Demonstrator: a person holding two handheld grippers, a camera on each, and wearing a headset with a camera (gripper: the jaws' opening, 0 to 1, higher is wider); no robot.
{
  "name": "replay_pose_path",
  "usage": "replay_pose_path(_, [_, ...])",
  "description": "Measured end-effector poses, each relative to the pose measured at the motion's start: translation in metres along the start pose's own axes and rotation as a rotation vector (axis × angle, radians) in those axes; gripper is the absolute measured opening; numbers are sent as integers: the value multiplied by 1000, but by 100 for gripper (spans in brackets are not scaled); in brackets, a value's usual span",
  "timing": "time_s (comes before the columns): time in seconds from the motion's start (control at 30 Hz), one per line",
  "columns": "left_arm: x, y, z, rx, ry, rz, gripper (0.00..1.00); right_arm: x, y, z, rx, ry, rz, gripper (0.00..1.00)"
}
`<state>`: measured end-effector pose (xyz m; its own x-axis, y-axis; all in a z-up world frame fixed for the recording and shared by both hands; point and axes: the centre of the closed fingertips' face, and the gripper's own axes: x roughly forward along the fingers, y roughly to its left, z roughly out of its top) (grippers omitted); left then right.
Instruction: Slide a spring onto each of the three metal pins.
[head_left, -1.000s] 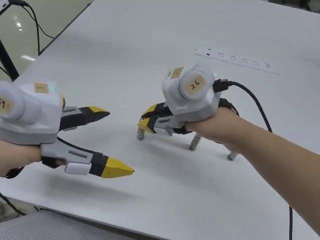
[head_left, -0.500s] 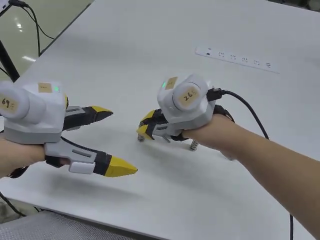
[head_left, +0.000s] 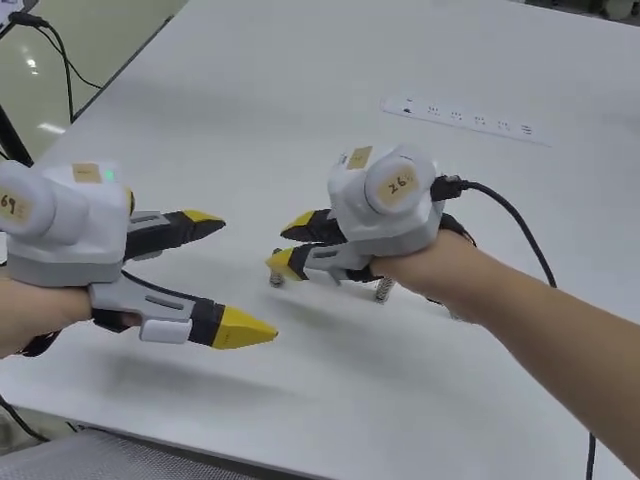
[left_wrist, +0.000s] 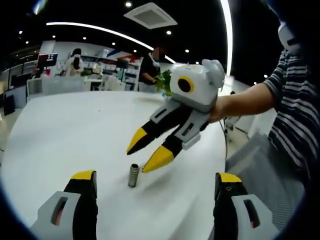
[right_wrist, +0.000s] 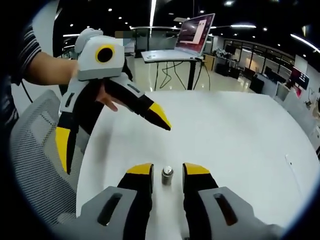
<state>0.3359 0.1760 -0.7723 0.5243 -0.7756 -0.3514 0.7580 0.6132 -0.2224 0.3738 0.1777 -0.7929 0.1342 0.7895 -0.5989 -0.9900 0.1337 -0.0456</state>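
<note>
69 left gripper (head_left: 242, 278), 26 right gripper (head_left: 280, 247)

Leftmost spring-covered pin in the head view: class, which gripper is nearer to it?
Right. The right gripper frames the pin with open jaws; the left gripper hangs open, well short of it.

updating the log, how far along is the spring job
Looks done: two pins stand upright with springs on, the near pin and a second pin. In hand: nothing gripped; the right gripper straddles the near pin, jaws apart, and the left gripper hangs open. Left: possibly a third pin; the hand may hide it.
</note>
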Motion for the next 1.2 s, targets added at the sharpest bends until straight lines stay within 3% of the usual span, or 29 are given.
replay_pose_path(0.1, [1, -2, 3, -2, -9, -2, 96, -9, 2, -2, 34, -28, -6, 33])
replay_pose_path(0.5, [8, -7, 9, 13, -13, -12, 96, -53, -2, -15, 65, -99, -100, 43])
replay_pose_path(1.03, [11, -6, 10, 21, -12, 1, 97, -102, -6, -53, 142, -183, -231, 75])
replay_pose_path(1.2, [11, -7, 15, 25, -37, 7, 97, -124, -9, -64, 156, -216, -272, 84])
